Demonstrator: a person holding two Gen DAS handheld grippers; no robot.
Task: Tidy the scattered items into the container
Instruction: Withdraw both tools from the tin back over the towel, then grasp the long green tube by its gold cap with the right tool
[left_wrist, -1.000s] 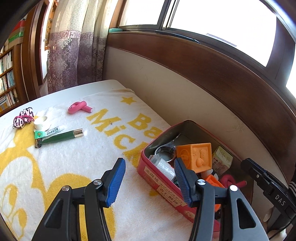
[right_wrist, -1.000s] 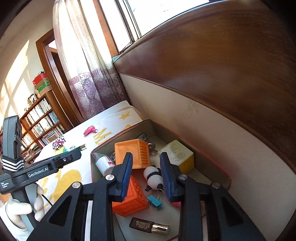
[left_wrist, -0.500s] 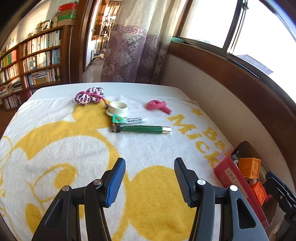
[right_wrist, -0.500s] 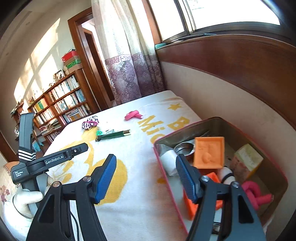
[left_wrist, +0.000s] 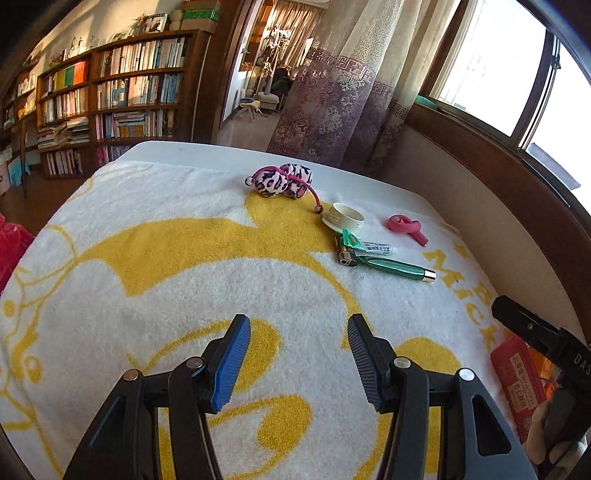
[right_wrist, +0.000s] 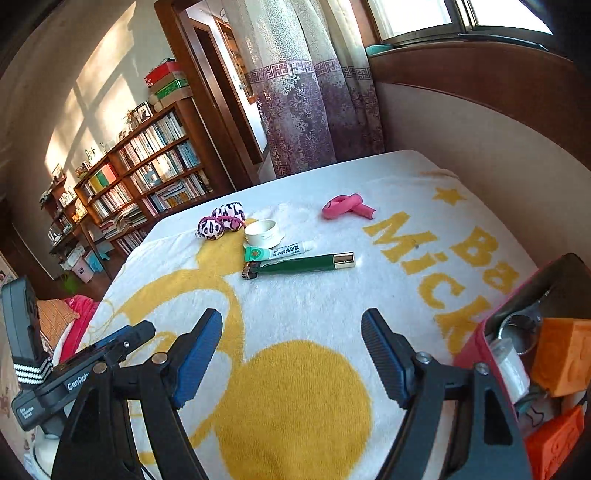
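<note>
Sitting at right, the tin (right_wrist: 480, 332) holds blocks; five items (right_wrist: 299, 263) wait upper-centre; left gripper (left_wrist: 297, 363) and right gripper (right_wrist: 291, 354), just widened, gape empty.

Bright daylight thru window (left_wrist: 476, 62), glare there; sun patches on wall; sharp, fisheye warp at edges.

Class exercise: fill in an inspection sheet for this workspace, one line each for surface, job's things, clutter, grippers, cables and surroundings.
Surface: white and yellow towel over a table.
Job's things: tin at right, holding orange blocks; still loose are hair ties, cap, tube, green pen, pink roller.
Clutter: nothing seen.
Grippers: left hand-held gripper open, empty; right hand-held gripper just opened wider, empty.
Cables: nothing seen.
Surroundings: bookshelves, curtain, window.
</note>
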